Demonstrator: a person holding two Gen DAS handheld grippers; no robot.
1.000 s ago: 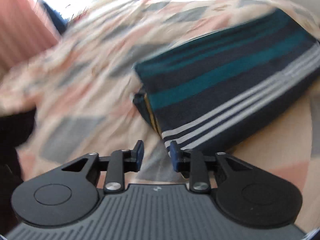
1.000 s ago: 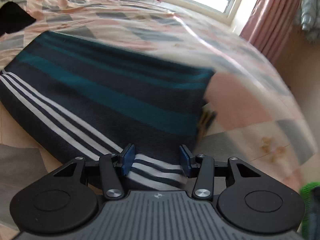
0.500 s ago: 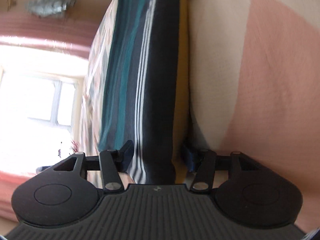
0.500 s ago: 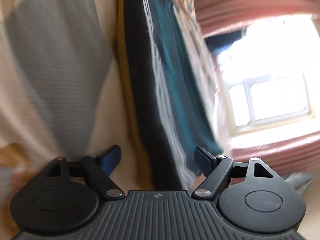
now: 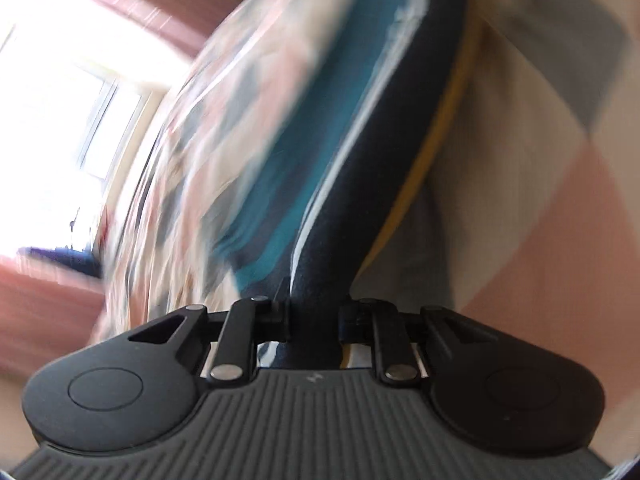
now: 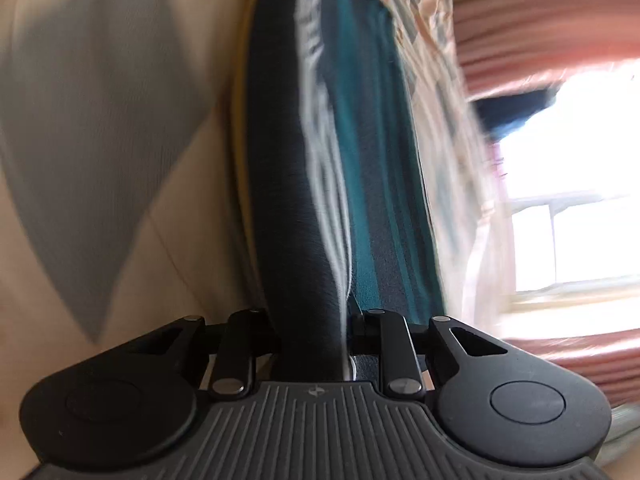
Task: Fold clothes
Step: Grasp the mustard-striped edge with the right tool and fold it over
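Note:
A folded garment point(image 5: 360, 160), dark navy with teal and white stripes and a yellow edge underneath, lies on the patterned bedspread point(image 5: 540, 200). My left gripper point(image 5: 313, 312) is rolled sideways, its jaws closing on the garment's near edge, and the pads pinch the dark cloth. In the right wrist view the same garment point(image 6: 288, 180) runs up from my right gripper point(image 6: 314, 328). Its jaws are also closing, with the folded edge clamped between the pads. Both views are blurred by motion.
The bedspread point(image 6: 100, 120) of pink, grey and cream patches spreads out around the garment. A bright window point(image 6: 580, 200) with pink curtains point(image 6: 540, 32) stands beyond the bed, with a dark blue object point(image 6: 508, 116) beside it.
Both grippers rolled onto their sides from a level view over the garment. Their jaws, wide around the folded edge half a second ago, have narrowed onto the cloth.

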